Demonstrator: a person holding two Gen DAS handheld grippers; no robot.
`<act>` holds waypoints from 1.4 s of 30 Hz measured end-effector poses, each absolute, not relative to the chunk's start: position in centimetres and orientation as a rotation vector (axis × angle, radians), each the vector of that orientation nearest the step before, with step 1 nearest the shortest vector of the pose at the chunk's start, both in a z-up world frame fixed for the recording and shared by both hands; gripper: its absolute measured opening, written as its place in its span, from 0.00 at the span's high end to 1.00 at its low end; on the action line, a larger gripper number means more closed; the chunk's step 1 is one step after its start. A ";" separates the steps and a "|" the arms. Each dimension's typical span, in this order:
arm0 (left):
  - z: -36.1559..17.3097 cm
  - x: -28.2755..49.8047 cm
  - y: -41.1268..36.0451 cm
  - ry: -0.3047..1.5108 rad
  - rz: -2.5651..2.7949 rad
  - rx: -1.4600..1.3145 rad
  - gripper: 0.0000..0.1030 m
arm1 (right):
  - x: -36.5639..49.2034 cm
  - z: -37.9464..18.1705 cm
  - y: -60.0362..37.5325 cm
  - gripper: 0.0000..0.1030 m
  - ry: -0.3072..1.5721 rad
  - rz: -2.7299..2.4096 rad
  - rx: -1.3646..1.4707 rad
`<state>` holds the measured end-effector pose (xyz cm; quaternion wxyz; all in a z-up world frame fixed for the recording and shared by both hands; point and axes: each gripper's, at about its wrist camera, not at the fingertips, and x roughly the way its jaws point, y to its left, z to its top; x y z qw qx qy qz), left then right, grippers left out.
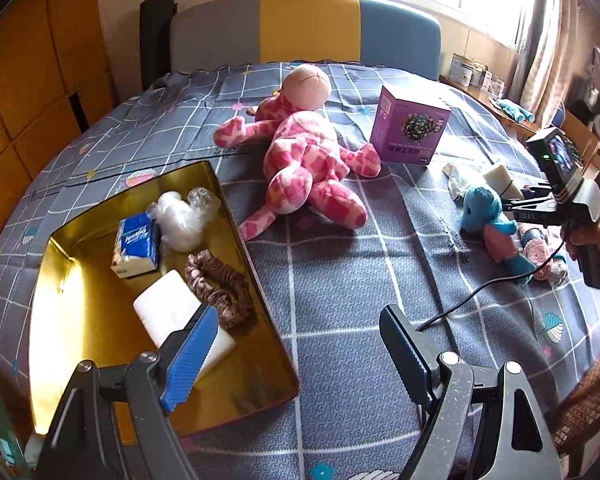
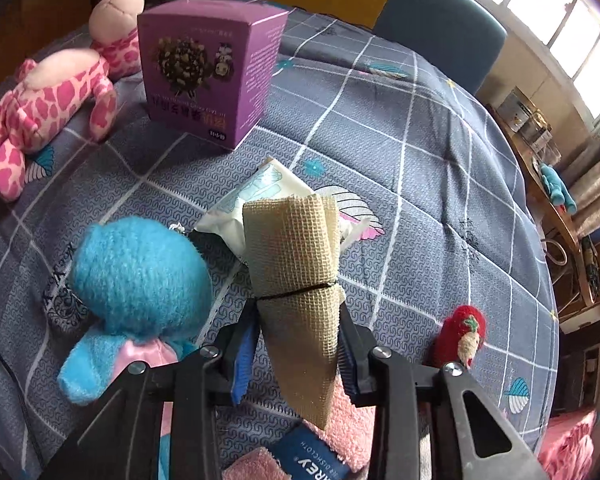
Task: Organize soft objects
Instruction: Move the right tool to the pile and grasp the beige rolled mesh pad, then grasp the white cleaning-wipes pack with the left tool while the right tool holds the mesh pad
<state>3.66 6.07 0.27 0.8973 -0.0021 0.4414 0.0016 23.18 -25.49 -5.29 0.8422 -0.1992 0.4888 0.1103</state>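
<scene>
My right gripper point(image 2: 296, 344) is shut on a beige mesh cloth roll point(image 2: 296, 264), held above the bed beside a blue plush toy point(image 2: 140, 280); both show in the left wrist view, the gripper point(image 1: 512, 200) and the plush point(image 1: 484, 212). My left gripper point(image 1: 300, 344) is open and empty over the near edge of a gold tin point(image 1: 60, 280). The tin holds a tissue pack point(image 1: 136, 246), a clear plastic bag point(image 1: 182, 216), a brown scrunchie point(image 1: 220, 284) and a white sponge point(image 1: 172, 308). A pink giraffe plush point(image 1: 300, 152) lies mid-bed.
A purple box point(image 1: 410, 124) stands on the grey checked bedspread point(image 1: 340, 280). A white packet point(image 2: 256, 200), a red plush point(image 2: 464, 332) and a pink dishcloth point(image 2: 340, 420) lie near the right gripper. A cable point(image 1: 480, 292) trails across. A headboard point(image 1: 308, 28) is behind.
</scene>
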 end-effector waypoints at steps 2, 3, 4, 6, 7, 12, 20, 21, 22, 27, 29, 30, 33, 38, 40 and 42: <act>0.5 4.1 5.8 0.911 -0.006 -0.002 0.19 | 22.7 -4.3 -26.7 0.66 1.012 0.212 -0.321; 0.7 4.4 5.5 0.909 -0.014 0.003 0.19 | 22.5 -3.9 -27.5 0.66 1.001 0.190 -0.265; 0.9 4.8 5.1 0.907 -0.023 0.012 0.19 | 22.4 -3.6 -28.3 0.66 0.988 0.171 -0.202; 1.3 5.6 4.2 0.901 -0.039 0.027 0.19 | 22.2 -3.3 -29.9 0.66 0.969 0.145 -0.082; 1.5 6.2 3.6 0.901 -0.051 0.030 0.19 | 22.2 -3.3 -30.5 0.66 0.965 0.128 -0.044; 2.5 9.6 0.4 0.908 -0.121 0.029 0.11 | 22.1 -2.0 -32.1 0.66 0.925 0.037 0.016; 2.8 17.0 -7.9 0.939 -0.246 0.084 0.10 | 21.6 -0.5 -34.5 0.66 0.871 -0.033 0.096; 2.6 18.0 -9.1 0.943 -0.252 0.095 0.10 | 21.6 -0.4 -34.8 0.66 0.865 -0.040 0.104; 2.4 18.9 -10.2 0.948 -0.262 0.110 0.10 | 21.7 -0.3 -35.1 0.66 0.865 -0.048 0.117; 0.5 23.1 -15.7 0.985 -0.294 0.186 0.05 | 21.7 -0.2 -35.8 0.66 0.865 -0.078 0.138; -0.6 24.5 -17.4 1.003 -0.296 0.216 0.05 | 21.7 -0.2 -36.1 0.66 0.866 -0.078 0.146; -1.2 25.1 -18.1 1.013 -0.298 0.222 0.05 | 21.6 -0.1 -36.2 0.66 0.864 -0.075 0.151; -3.2 26.8 -20.2 1.058 -0.311 0.228 0.04 | 21.5 0.1 -36.3 0.66 0.852 -0.071 0.158; -5.8 28.9 -22.8 1.103 -0.307 0.270 0.03 | 21.4 0.3 -36.8 0.66 0.849 -0.063 0.185; -6.5 29.6 -23.5 1.110 -0.299 0.289 0.03 | 21.4 0.4 -36.7 0.66 0.849 -0.053 0.189; -6.9 30.1 -24.0 1.115 -0.293 0.305 0.03 | 21.3 0.5 -36.5 0.66 0.843 -0.040 0.188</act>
